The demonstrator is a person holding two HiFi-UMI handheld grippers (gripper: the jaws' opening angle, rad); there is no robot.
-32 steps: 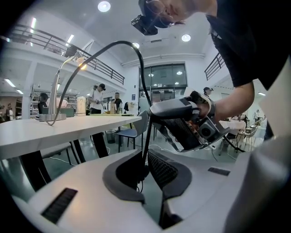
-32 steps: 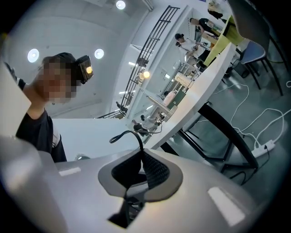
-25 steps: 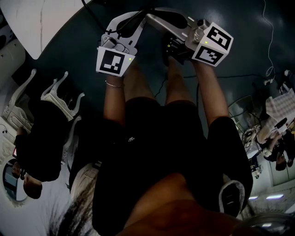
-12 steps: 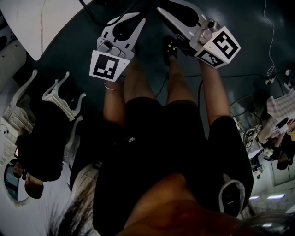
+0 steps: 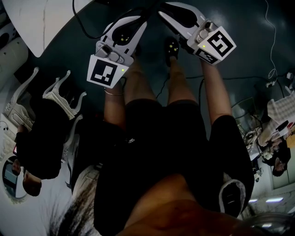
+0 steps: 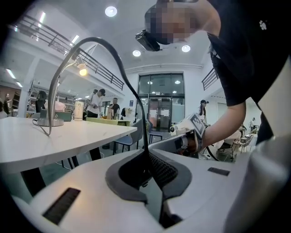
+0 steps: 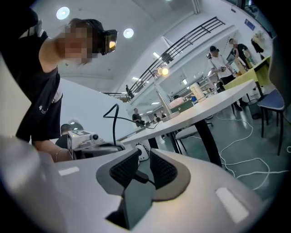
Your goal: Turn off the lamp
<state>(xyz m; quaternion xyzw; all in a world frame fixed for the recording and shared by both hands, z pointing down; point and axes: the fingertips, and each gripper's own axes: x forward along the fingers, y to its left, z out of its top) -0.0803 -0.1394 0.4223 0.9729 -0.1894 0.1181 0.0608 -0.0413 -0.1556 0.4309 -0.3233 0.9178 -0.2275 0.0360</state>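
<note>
The gooseneck lamp (image 6: pixel 57 86) stands on the white table (image 6: pixel 68 136); its bulb (image 6: pixel 82 71) glows, as the same bulb (image 7: pixel 163 71) does in the right gripper view. The lamp's black cord (image 6: pixel 119 59) arcs down into my left gripper (image 6: pixel 146 157), which is shut on it. My right gripper (image 7: pixel 144 157) faces the left gripper (image 7: pixel 86 139); its jaws stand apart, with a short black piece of the cord lying loose between the pads and a small white box (image 7: pixel 142 153) just beyond them. From the head view both grippers hang over the dark floor, left gripper (image 5: pixel 142 22) and right gripper (image 5: pixel 162 14) tip to tip.
The white table's (image 5: pixel 41 23) corner is at the upper left, with white chairs (image 5: pixel 60 94) below it. Loose cables (image 5: pixel 269 69) cross the floor on the right. My own legs and shoe (image 5: pixel 171 48) are under the grippers. A blue chair (image 7: pixel 273 102) and white wires (image 7: pixel 241 145) lie beyond the table.
My right gripper has rolled and drawn off from the left gripper's tip. The left gripper has shifted a little leftward with the cord in it.
</note>
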